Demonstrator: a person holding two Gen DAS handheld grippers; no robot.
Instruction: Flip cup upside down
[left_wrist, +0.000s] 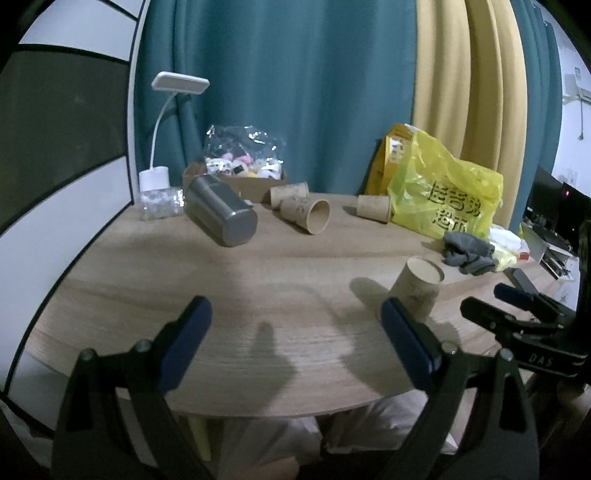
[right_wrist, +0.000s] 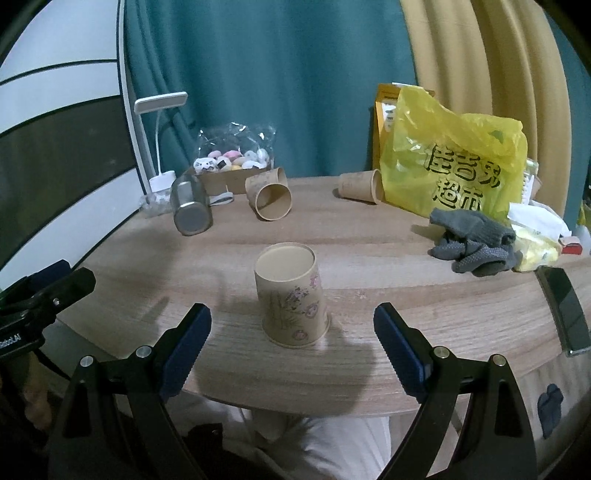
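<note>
Floral paper cup (right_wrist: 291, 301) stood upside down on the bench (right_wrist: 388, 254), base up, rim flat on the wood near the front edge. Right hand-held gripper (right_wrist: 291, 349) sat just short of it, jaws spread wide, holding nothing, cup centred ahead of the gap, no contact. Left hand-held gripper (left_wrist: 295, 341) was also wide open and empty, over bare wood to the cup's left. Steel tumbler (right_wrist: 191, 209) lay on its side at the back left, three plain paper cups (right_wrist: 272, 201) tipped over behind. Yellow plastic bag (right_wrist: 454, 162) and grey gloves (right_wrist: 471, 242) were at the right.
</note>
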